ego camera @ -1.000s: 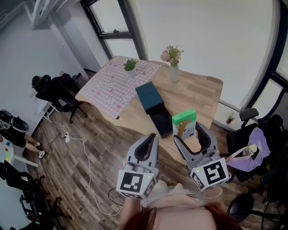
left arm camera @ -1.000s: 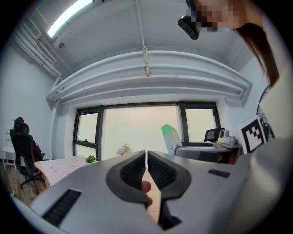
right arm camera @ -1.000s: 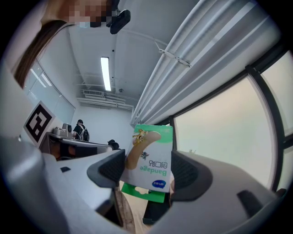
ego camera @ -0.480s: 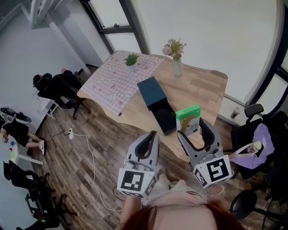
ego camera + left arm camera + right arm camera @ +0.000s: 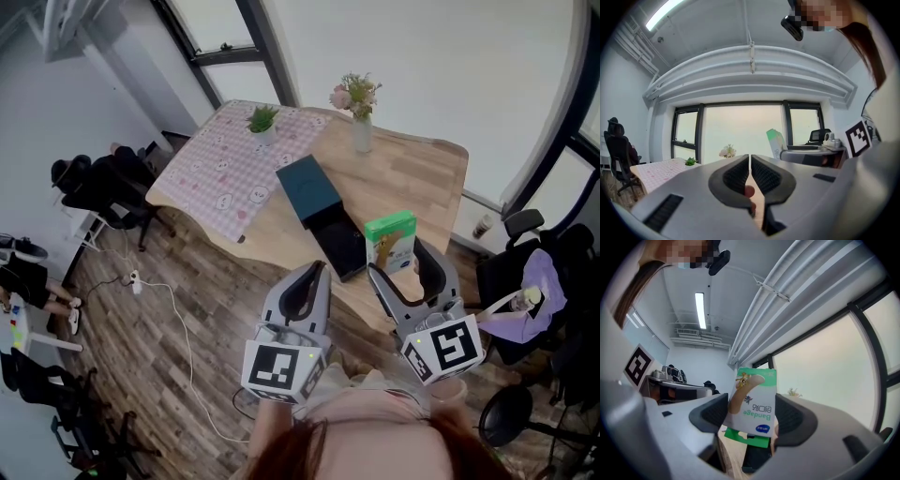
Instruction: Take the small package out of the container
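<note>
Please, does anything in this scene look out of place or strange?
The bandage box, clamped in the right gripper, is held upside down: its print reads inverted. On the table, the dark container lies open, its black part out toward the edge.

The head view looks steeply down from above and behind the left gripper (image 5: 314,274) and right gripper (image 5: 398,262), which sit near its lower edge with the worktop (image 5: 412,178) beyond their tips. Each gripper view rides close behind its own jaws and looks level along them. All three views share the small package (image 5: 752,401) between the right gripper's jaws and the flowers (image 5: 726,151) far ahead.
</note>
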`<action>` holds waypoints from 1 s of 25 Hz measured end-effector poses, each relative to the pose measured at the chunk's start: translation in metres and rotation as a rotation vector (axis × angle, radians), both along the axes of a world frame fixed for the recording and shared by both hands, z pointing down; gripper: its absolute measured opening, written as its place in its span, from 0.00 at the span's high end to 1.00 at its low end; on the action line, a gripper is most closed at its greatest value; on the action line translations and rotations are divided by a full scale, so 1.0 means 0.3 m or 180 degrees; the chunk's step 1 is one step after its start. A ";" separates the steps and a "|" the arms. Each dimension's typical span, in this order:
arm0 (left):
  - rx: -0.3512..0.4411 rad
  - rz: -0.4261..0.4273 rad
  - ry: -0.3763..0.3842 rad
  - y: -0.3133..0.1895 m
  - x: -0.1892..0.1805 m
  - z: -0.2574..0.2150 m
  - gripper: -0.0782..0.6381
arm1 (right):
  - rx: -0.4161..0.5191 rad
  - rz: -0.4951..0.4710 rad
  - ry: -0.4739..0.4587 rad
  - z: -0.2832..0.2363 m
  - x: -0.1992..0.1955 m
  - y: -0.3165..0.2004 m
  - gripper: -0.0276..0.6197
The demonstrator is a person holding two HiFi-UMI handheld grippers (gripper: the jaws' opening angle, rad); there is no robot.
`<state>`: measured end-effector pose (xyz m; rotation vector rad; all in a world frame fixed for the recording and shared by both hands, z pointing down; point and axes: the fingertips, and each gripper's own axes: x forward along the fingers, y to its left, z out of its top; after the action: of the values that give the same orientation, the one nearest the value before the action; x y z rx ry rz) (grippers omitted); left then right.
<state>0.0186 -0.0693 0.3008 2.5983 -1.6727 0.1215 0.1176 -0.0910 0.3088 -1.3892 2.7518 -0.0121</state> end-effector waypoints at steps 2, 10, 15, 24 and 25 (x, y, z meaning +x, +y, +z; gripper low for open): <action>0.0014 0.0008 0.0005 -0.015 -0.028 -0.007 0.87 | -0.0003 0.0015 0.0016 -0.004 -0.024 -0.013 0.47; 0.0068 0.0061 0.0064 -0.066 -0.159 -0.029 0.87 | 0.0005 0.0177 0.0019 -0.026 -0.097 -0.063 0.47; 0.0100 0.0134 0.0088 -0.100 -0.218 -0.035 0.87 | 0.0013 0.0279 0.0007 -0.029 -0.143 -0.095 0.47; 0.0131 0.0229 0.0170 -0.152 -0.347 -0.043 0.87 | 0.0029 0.0420 0.0084 -0.039 -0.258 -0.123 0.47; 0.0126 0.0231 0.0179 -0.157 -0.362 -0.041 0.87 | 0.0025 0.0434 0.0082 -0.039 -0.270 -0.127 0.47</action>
<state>-0.0901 -0.1164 0.2886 2.6656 -1.5794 0.0181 0.0365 -0.1290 0.2972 -1.5823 2.6677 0.0229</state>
